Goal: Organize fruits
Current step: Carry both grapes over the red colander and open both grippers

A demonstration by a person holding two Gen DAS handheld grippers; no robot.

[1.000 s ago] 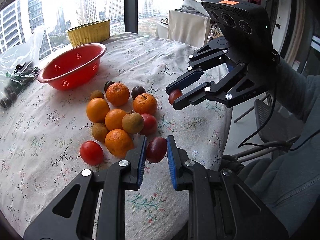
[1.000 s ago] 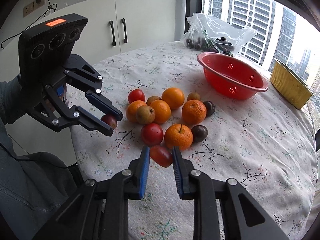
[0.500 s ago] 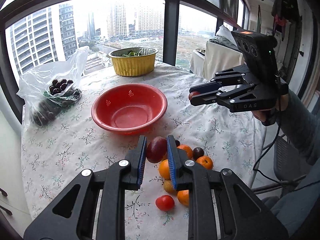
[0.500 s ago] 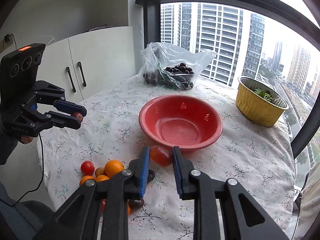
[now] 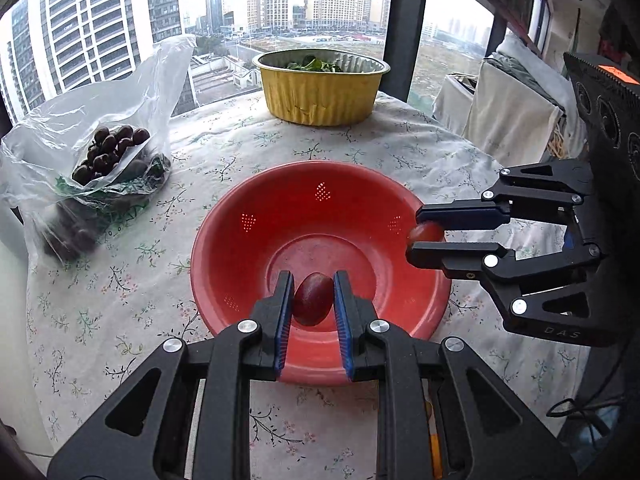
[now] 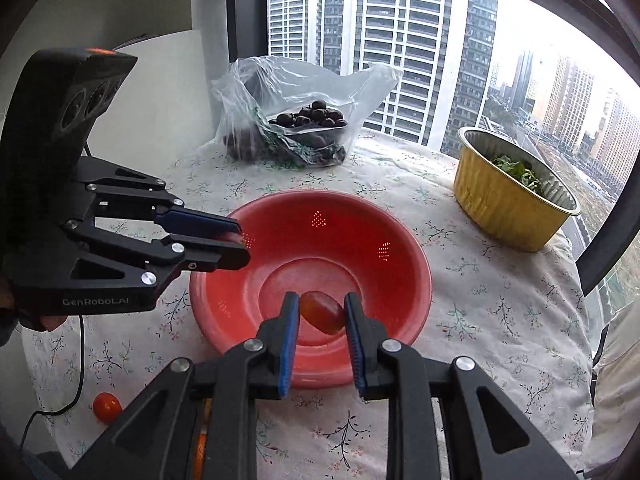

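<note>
Over the red colander [image 5: 248,216], the left gripper [image 5: 313,300] pinches a dark tomato [image 5: 313,299], the right gripper [image 6: 322,312] a red tomato [image 6: 322,312]

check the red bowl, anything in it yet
Empty. The red bowl's inside is bare in both views; the two fruits over it are clamped in the left gripper and right gripper.

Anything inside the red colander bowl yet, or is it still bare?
The red perforated plastic colander bowl shows only bare floor and walls. The near floor is hidden behind the left gripper and its dark red oval tomato.
</note>
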